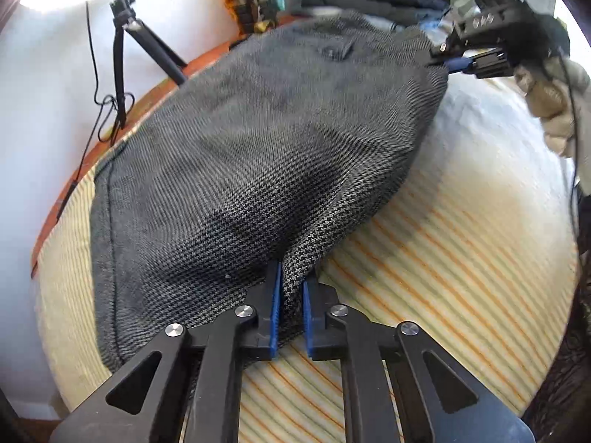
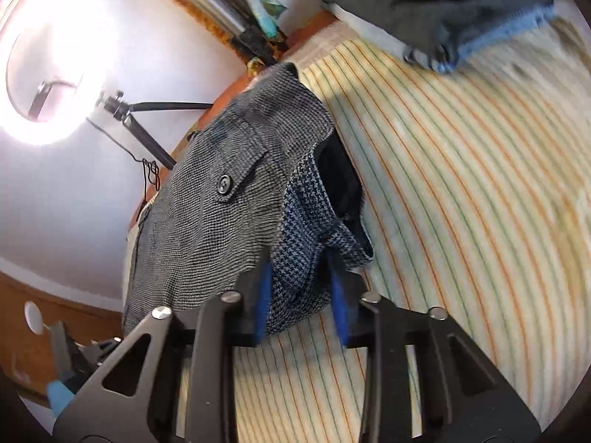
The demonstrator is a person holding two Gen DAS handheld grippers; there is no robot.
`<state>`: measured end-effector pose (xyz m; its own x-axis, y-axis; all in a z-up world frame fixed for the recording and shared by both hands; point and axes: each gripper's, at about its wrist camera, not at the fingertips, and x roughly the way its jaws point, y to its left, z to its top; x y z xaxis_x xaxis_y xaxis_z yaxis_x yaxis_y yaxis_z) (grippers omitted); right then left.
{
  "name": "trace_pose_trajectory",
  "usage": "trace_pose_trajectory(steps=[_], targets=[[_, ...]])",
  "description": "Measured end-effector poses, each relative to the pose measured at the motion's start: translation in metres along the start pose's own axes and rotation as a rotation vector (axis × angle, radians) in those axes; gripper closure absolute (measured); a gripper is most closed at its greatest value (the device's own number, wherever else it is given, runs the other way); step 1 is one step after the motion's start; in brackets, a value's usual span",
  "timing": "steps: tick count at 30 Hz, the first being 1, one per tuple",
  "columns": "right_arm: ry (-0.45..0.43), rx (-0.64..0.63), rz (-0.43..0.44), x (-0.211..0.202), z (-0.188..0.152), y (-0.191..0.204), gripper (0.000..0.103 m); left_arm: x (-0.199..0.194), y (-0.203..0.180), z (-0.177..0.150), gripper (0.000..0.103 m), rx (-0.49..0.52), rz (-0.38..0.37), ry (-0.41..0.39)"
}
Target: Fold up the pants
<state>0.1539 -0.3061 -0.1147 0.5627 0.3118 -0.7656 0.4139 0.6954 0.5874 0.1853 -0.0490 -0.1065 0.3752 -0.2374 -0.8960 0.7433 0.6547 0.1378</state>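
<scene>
The pants [image 1: 258,155], grey houndstooth with a buttoned back pocket [image 2: 236,181], lie spread over a striped bed cover [image 1: 461,258], reaching from the near edge towards the far side. They look already doubled leg on leg, though that is only a judgement; the lengthwise folds seem still to come. The left gripper [image 1: 291,313] has its jaws closed on a pinch of cloth at the near edge. The right gripper [image 2: 301,302] holds the waistband end, its blue pads pressing a bunch of fabric. Further off sit a stack of dark folded clothes [image 2: 443,3] and a tripod [image 1: 125,48]. No brand, label or writing can be read anywhere.
</scene>
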Motion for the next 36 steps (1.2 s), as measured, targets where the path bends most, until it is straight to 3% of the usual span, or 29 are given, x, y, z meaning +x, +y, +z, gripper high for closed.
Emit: trace_pose_trajectory(steps=[2, 7, 12, 14, 16, 19, 21, 23, 27, 29, 32, 36], targets=[[-0.038, -0.087, -0.018, -0.012, 0.002, 0.015, 0.088, -0.013, 0.000, 0.002, 0.095, 0.003, -0.010, -0.030], [-0.152, -0.288, -0.087, -0.042, 0.009, 0.049, 0.091, -0.018, 0.001, 0.001, 0.095, -0.059, -0.127, -0.056], [-0.089, -0.314, -0.208, -0.015, 0.007, 0.034, 0.091, 0.015, -0.009, -0.003, 0.090, -0.093, -0.161, 0.001], [-0.064, -0.299, -0.215, -0.007, 0.007, 0.027, 0.091, 0.013, -0.008, -0.003, 0.088, -0.101, -0.166, -0.004], [-0.057, -0.306, -0.216, -0.006, 0.008, 0.025, 0.091, 0.005, -0.004, -0.004, 0.078, -0.103, -0.150, -0.001], [-0.055, -0.329, -0.216, -0.005, 0.009, 0.026, 0.090, -0.027, 0.016, -0.008, 0.073, -0.159, -0.137, -0.056], [-0.048, -0.333, -0.214, -0.004, 0.009, 0.026, 0.089, -0.049, 0.034, -0.014, 0.073, -0.208, -0.113, -0.105], [-0.042, -0.330, -0.197, -0.007, 0.008, 0.025, 0.085, -0.067, 0.054, -0.020, 0.073, -0.251, -0.025, -0.143], [-0.052, -0.297, -0.173, -0.019, 0.007, 0.019, 0.078, -0.079, 0.083, -0.024, 0.073, -0.349, 0.007, -0.184], [-0.061, -0.280, -0.170, -0.025, 0.006, 0.017, 0.076, -0.073, 0.081, -0.016, 0.073, -0.343, 0.033, -0.183], [-0.070, -0.253, -0.162, -0.031, 0.004, 0.013, 0.065, -0.052, 0.059, -0.007, 0.073, -0.261, 0.055, -0.149], [-0.064, -0.209, -0.156, -0.033, 0.000, 0.004, 0.065, -0.018, 0.037, 0.001, 0.073, -0.203, 0.072, -0.091]])
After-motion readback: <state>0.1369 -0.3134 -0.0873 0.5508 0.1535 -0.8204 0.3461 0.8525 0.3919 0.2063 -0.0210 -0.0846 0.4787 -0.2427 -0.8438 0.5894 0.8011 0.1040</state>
